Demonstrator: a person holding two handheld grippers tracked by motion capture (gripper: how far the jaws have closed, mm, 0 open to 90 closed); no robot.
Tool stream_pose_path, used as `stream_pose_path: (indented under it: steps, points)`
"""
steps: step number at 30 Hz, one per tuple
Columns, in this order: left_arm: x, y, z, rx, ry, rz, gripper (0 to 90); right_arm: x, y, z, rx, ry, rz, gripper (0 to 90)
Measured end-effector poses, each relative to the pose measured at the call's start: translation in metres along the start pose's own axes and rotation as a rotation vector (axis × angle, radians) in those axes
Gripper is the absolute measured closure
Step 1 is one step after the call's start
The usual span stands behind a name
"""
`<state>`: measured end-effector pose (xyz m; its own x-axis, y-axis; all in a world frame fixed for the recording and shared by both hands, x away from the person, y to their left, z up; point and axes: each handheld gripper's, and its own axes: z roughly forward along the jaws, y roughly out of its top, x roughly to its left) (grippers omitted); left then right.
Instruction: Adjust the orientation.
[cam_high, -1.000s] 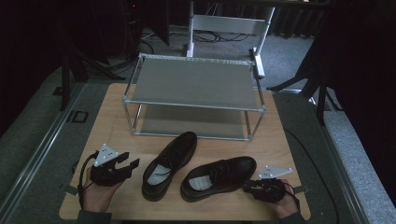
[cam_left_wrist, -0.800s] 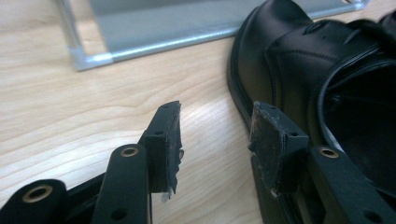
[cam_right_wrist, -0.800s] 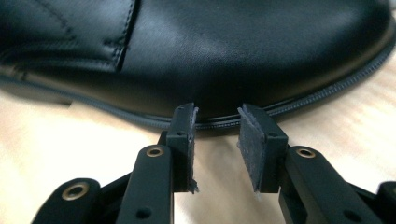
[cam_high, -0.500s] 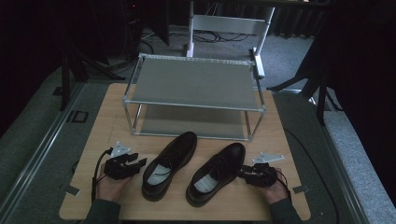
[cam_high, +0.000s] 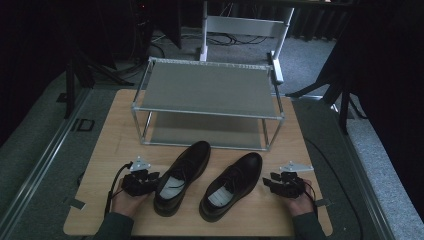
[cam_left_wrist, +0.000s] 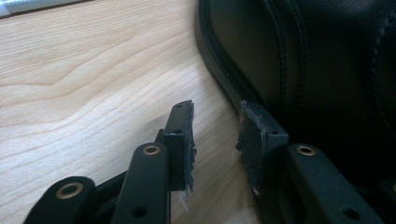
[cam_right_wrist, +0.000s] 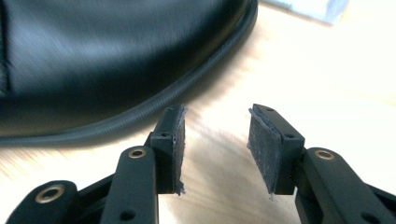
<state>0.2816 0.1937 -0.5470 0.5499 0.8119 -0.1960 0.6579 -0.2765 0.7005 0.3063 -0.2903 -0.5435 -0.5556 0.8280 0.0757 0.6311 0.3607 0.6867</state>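
Left gripper: empty jaws just closing beside left dress shoe (to nudge it)
Right gripper: empty jaws just opening, beside right dress shoe

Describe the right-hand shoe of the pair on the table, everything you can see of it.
The right shoe is a black lace-up dress shoe of smooth, leather-like material with a pale insole bearing a dark mark. It stands upright on the wooden table, toe angled toward the metal rack, apart from the left shoe. The right claw sits open beside its outer edge, nothing between its pads.
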Motion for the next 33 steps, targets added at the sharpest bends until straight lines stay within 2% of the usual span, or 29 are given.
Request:
stream_pose_path:
  steps: [4, 11, 12, 13, 15, 22, 25, 27, 30, 33]
  points:
    - [-0.007, 0.001, 0.006, -0.003, -0.049, 0.007, 72.6, 0.006, 0.0, 0.005, 0.026, -0.01, -0.038, 55.3]
    - [-0.021, 0.006, 0.014, -0.001, -0.068, 0.04, 73.3, 0.009, 0.005, 0.011, 0.027, -0.018, -0.053, 55.5]
    - [-0.026, 0.007, 0.017, 0.001, -0.085, 0.049, 73.3, 0.008, 0.005, 0.011, 0.025, -0.016, -0.054, 55.6]
    - [-0.027, 0.008, 0.018, 0.001, -0.088, 0.053, 73.1, 0.007, 0.006, 0.011, 0.024, 0.0, -0.061, 60.8]
    - [-0.03, 0.009, 0.021, 0.0, -0.085, 0.057, 72.1, 0.008, 0.007, 0.012, 0.025, 0.008, -0.072, 63.5]
    - [-0.031, 0.013, 0.027, -0.014, -0.08, 0.023, 71.2, 0.01, 0.017, 0.021, 0.021, 0.005, -0.085, 66.3]
    - [-0.032, 0.014, 0.029, -0.018, -0.084, 0.019, 71.8, 0.013, 0.022, 0.023, -0.001, 0.055, -0.09, 67.6]
    - [-0.034, 0.014, 0.03, -0.019, -0.097, 0.02, 73.7, 0.016, 0.025, 0.023, 0.002, 0.048, -0.107, 67.8]
    - [-0.04, 0.013, 0.031, -0.014, -0.129, 0.035, 78.3, 0.015, 0.024, 0.024, -0.001, 0.061, -0.097, 67.5]
    - [-0.049, 0.013, 0.031, -0.019, -0.096, 0.065, 85.9, 0.014, 0.022, 0.024, -0.003, 0.067, -0.093, 64.1]
